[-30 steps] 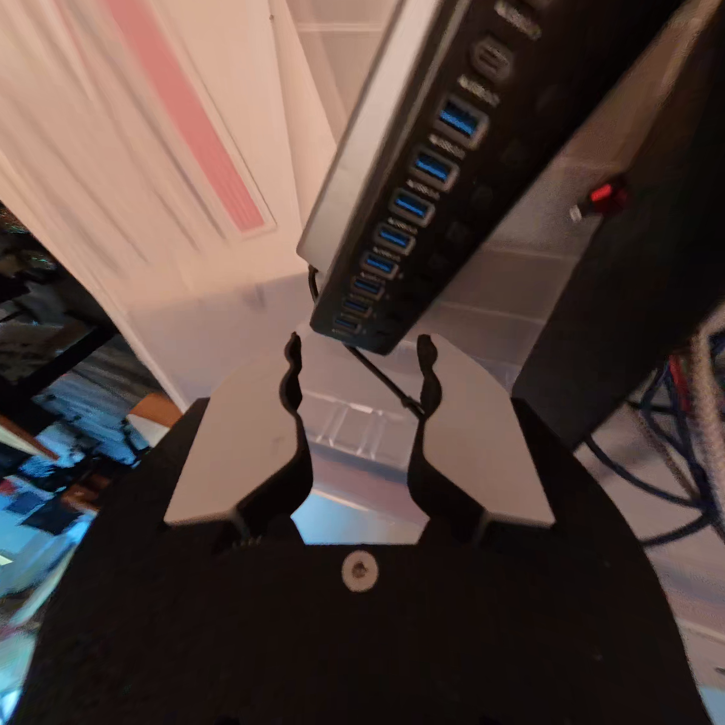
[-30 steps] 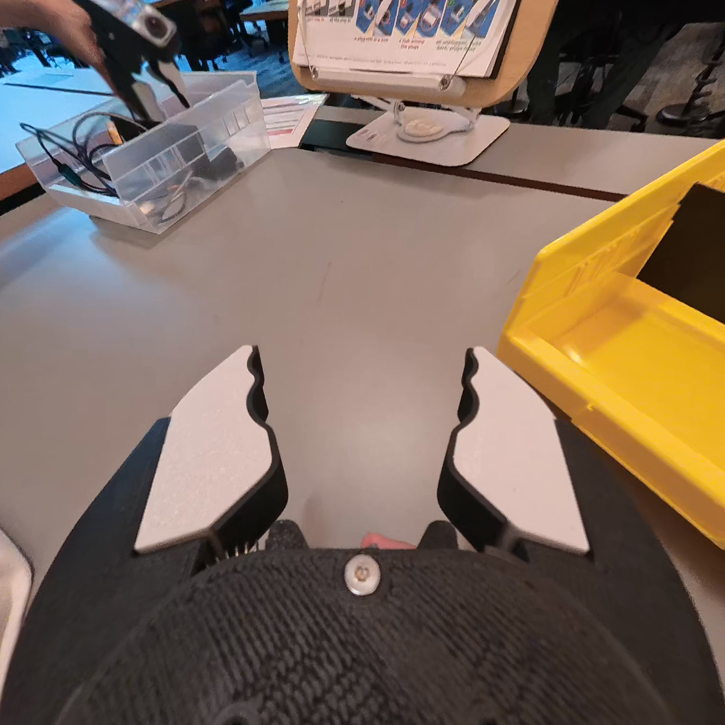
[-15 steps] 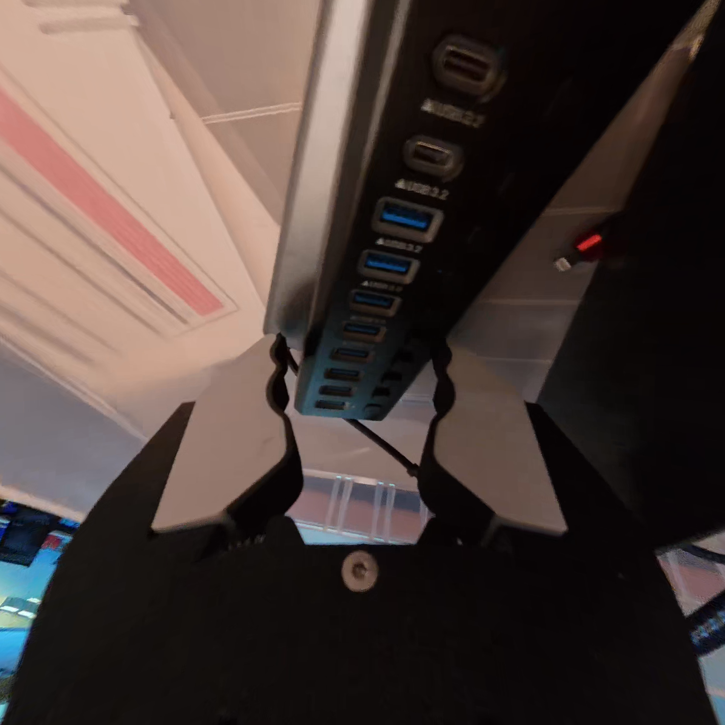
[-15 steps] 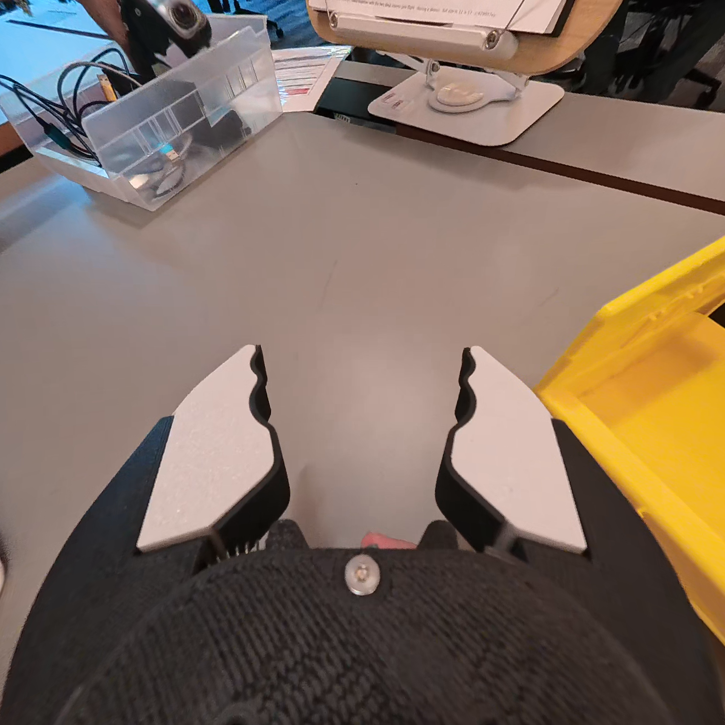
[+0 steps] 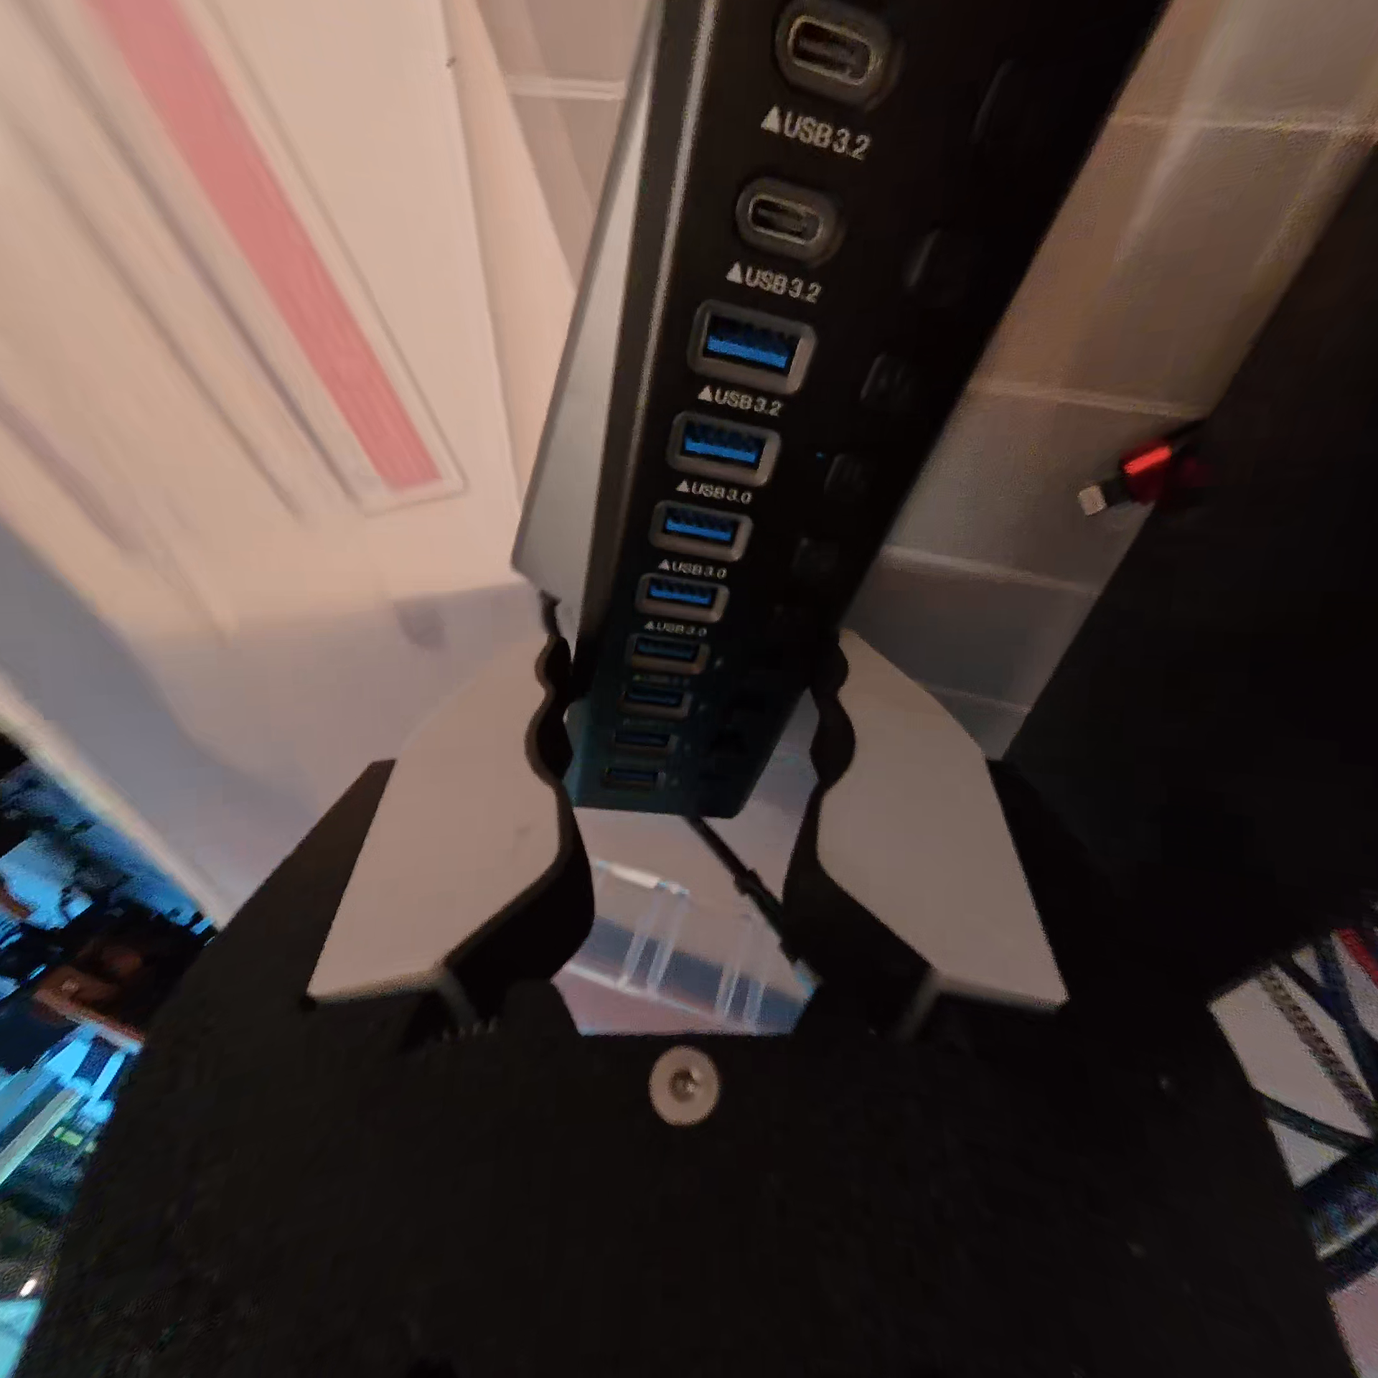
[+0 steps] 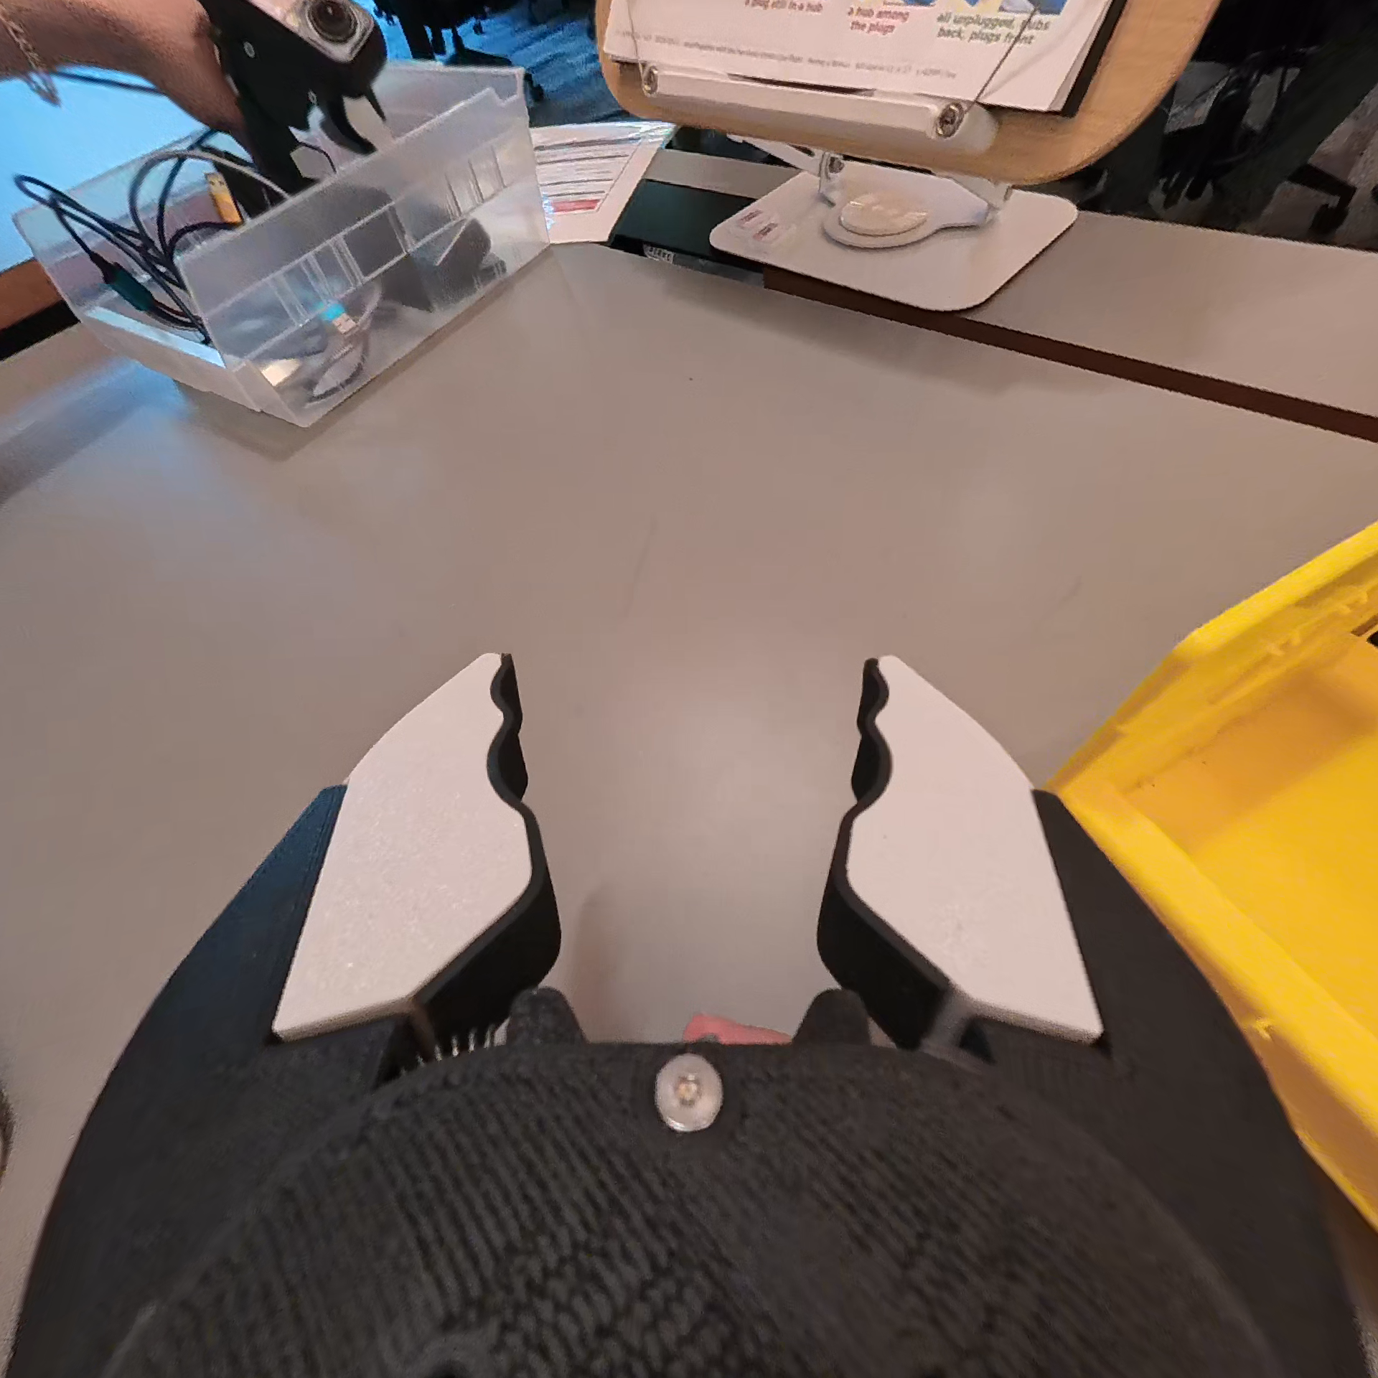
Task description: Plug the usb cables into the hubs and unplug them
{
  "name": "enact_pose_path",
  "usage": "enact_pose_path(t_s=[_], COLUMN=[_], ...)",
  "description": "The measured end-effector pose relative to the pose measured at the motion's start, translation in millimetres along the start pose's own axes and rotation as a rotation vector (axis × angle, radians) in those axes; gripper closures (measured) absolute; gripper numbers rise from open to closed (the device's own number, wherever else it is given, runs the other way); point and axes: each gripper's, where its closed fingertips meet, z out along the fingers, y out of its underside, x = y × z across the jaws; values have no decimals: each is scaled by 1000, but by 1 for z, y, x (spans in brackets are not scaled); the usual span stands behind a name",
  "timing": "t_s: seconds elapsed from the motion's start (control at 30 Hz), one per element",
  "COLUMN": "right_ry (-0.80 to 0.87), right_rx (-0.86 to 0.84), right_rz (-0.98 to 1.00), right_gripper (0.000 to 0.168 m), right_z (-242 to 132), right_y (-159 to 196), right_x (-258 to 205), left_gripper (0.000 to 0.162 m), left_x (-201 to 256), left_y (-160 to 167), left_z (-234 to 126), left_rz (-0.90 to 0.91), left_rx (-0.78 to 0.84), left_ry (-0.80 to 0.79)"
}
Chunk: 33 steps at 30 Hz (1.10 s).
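A black USB hub [image 5: 746,447] with a silver side and a row of blue ports stands on end inside a clear plastic bin [image 6: 373,246]. My left gripper [image 5: 690,656] straddles the hub's near end, and its fingers press on both sides. A thin black cable [image 5: 738,872] leaves that end. A red-tipped plug [image 5: 1141,477] lies to the right against a dark block. In the right wrist view, the left gripper [image 6: 298,97] reaches down into the bin among loose cables [image 6: 149,246]. My right gripper [image 6: 686,671] is open and empty over the grey table [image 6: 671,485].
A yellow bin [image 6: 1230,820] sits close to the right of my right gripper. A paper holder on a white base [image 6: 895,224] stands at the back of the table. More cables [image 5: 1327,1044] lie at the right of the left wrist view. About 60 cm separates my left fingertips from my right.
My left gripper moved forward onto the hub's end and its fingers narrowed onto the sides. My right gripper stayed open and drifted slightly, with the yellow bin shifting right in its view.
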Motion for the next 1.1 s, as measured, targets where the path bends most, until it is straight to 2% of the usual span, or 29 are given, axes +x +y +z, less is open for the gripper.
enact_pose_path(t_s=[0.23, 0.67, 0.83, 0.93, 1.1], right_ry=[21, 25, 2, -51, -242], right_rx=[10, 26, 69, 125, 251], right_rz=[-24, -17, -13, 34, 30], right_gripper=[82, 85, 85, 87, 83], right_z=[-8, -12, -8, 6, 47], right_y=[-6, -7, -14, -24, -62], right_x=[-3, -10, -16, -27, -78], left_gripper=[101, 102, 102, 102, 102], left_x=[-28, -19, -24, -20, 10], left_y=[4, -19, -19, -21, -60], left_z=[-38, -74, -113, -141, -223], left_rz=[-181, -243, -339, -373, -380], left_rx=[123, 317, 486, 587, 912], left_ry=[-122, -97, -135, -157, -148])
